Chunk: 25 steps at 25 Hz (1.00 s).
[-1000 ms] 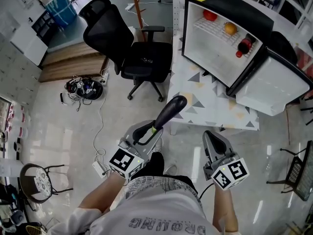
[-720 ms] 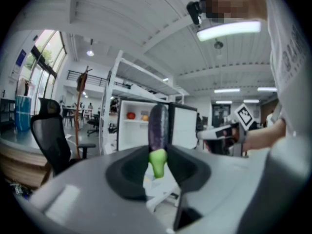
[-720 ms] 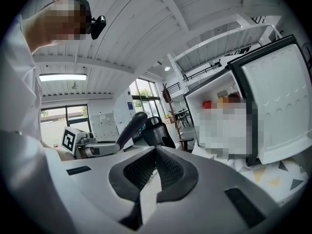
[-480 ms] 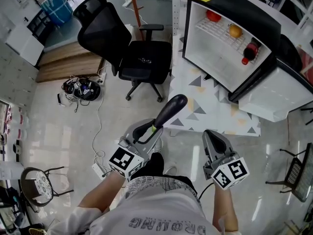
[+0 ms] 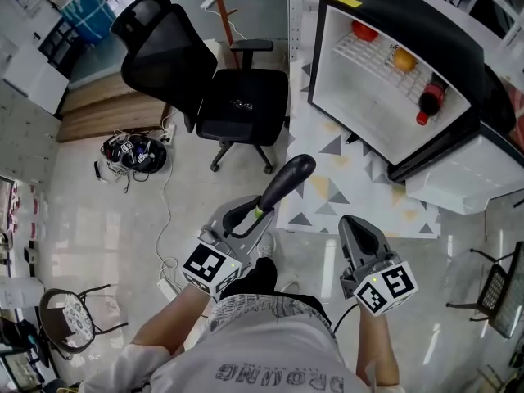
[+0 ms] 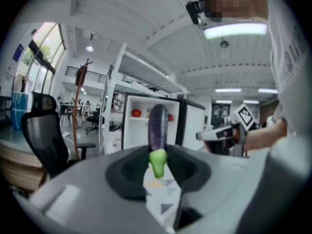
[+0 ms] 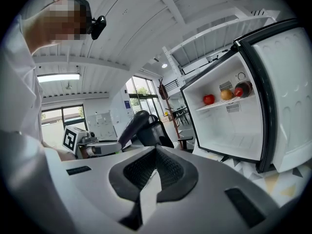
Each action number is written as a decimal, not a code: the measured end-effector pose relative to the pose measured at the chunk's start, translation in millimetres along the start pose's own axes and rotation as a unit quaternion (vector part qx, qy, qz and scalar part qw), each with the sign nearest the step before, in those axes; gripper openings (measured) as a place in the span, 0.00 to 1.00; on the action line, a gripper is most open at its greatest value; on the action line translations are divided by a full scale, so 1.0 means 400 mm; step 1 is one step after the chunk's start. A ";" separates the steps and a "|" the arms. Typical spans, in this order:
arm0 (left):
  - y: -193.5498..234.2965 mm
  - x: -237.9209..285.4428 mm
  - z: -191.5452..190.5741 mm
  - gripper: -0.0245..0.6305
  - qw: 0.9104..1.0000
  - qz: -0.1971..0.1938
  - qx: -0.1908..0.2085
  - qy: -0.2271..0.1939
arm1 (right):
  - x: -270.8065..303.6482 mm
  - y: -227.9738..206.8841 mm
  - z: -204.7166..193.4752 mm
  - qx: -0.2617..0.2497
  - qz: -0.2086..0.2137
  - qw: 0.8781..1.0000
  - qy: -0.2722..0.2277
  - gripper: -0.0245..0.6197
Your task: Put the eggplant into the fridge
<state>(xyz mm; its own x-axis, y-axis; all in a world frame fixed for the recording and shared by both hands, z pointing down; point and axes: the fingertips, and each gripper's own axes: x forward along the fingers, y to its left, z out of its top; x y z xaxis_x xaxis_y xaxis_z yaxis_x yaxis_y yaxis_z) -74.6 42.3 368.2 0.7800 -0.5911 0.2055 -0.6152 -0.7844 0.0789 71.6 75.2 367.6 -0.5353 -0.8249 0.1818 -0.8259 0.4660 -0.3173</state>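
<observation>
Purple with a green cap, the eggplant [image 5: 286,182] is sticking out ahead of the left gripper [image 5: 254,217], whose jaws are clamping its stem end, well short of the open fridge [image 5: 327,47]. The right gripper [image 5: 354,223] is hanging beside it, jaws together on nothing. The carry seems to be under way, and the next move is calling for a forward reach into the fridge's bare lower part.

Head view steeply down, gripper views level, all sharing fridge [image 5: 368,88]
</observation>
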 end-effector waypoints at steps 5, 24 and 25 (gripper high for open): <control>0.052 0.038 0.011 0.22 1.000 -0.008 0.005 0.004 | 0.058 -0.027 0.011 0.004 -0.008 1.000 0.004 0.04; 0.263 0.140 0.065 0.22 0.998 -0.059 0.003 0.000 | 0.254 -0.065 0.097 0.004 -0.056 0.998 -0.009 0.04; 0.272 0.144 0.065 0.22 0.998 -0.061 0.003 0.001 | 0.263 -0.068 0.098 0.005 -0.058 0.998 -0.009 0.04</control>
<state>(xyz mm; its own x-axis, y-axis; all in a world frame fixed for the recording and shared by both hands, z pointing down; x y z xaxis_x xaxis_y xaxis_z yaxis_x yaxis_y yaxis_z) -93.8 -81.8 363.2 0.8492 -0.4901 0.1963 -0.5144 -0.8518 0.0986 44.6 -36.7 358.9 -0.4324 -0.8791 0.2004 -0.8804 0.3636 -0.3045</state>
